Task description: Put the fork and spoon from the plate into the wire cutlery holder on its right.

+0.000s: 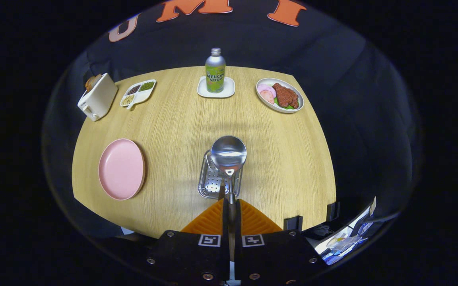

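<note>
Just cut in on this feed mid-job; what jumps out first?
The spoon, its handle clamped between the gripper's orange fingers, bowl raised over the perforated metal cutlery holder just ahead. Left of the holder lies the bare pink plate; beyond it stands a soda bottle.

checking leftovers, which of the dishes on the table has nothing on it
The pink plate, left of the tongs holding the spoon; the other dishes carry food or a bottle.

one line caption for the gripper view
Gripper shut on spoon above the cutlery holder, pink plate empty beside it.
</note>
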